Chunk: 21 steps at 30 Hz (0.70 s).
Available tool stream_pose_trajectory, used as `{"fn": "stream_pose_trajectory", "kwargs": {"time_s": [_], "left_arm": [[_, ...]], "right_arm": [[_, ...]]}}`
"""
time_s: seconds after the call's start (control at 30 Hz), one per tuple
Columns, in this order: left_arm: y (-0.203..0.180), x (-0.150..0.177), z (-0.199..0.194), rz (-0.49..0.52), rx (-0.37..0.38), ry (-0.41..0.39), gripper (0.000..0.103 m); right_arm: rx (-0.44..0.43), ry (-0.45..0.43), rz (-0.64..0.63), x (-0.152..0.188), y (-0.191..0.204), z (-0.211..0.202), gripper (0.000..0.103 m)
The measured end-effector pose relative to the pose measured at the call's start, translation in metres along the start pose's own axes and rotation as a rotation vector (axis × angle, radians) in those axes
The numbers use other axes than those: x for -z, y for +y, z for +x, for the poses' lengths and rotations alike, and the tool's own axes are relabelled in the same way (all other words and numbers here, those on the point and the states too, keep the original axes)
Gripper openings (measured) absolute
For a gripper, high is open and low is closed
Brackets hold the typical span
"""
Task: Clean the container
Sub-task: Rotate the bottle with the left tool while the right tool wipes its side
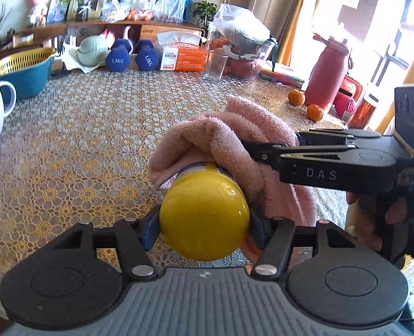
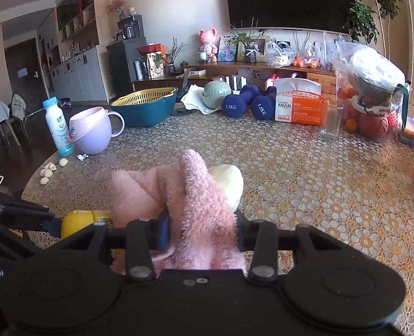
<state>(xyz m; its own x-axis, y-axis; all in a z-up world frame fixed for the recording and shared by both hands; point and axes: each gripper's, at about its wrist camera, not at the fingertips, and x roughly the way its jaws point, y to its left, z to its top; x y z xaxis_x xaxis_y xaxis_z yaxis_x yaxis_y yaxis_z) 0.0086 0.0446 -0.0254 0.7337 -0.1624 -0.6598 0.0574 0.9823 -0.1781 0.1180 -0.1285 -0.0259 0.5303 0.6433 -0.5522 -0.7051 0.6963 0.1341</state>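
Left fingers (image 1: 153, 228) clamped on yellow container (image 1: 204, 215), right fingers (image 2: 163, 231) gripping pink cloth (image 2: 204, 215), "1.5KG" dumbbells (image 2: 233, 106)

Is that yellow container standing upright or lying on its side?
On its side, off the table: the left gripper clamps the yellow container horizontally, rounded end toward the camera, pink towel draped over it.

lace-covered table (image 2: 305, 173) bears dumbbells (image 2: 233, 105), tissue box (image 2: 299, 109), glass (image 2: 331, 119).
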Motion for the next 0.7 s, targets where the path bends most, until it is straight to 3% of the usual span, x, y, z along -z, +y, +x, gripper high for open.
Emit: {"fn": "stream_pose_trajectory", "kwargs": {"time_s": [0.23,0.37,0.47,0.7], "left_arm": [[-0.039,0.016,-0.003,0.353,-0.135,-0.062,0.062],[-0.045,0.021,-0.001,0.408,-0.165,-0.07,0.062],[-0.036,0.014,-0.002,0.32,-0.136,-0.048,0.062],[0.01,-0.009,-0.001,-0.088,0.054,0.035,0.062]], "right_arm": [[0.032,0.006,0.013,0.001,0.0,0.007,0.041],[0.044,0.005,0.017,0.001,0.001,0.008,0.041],[0.044,-0.021,0.029,-0.002,-0.001,-0.003,0.041],[-0.026,-0.078,-0.012,-0.007,-0.001,-0.043,0.041]]}}
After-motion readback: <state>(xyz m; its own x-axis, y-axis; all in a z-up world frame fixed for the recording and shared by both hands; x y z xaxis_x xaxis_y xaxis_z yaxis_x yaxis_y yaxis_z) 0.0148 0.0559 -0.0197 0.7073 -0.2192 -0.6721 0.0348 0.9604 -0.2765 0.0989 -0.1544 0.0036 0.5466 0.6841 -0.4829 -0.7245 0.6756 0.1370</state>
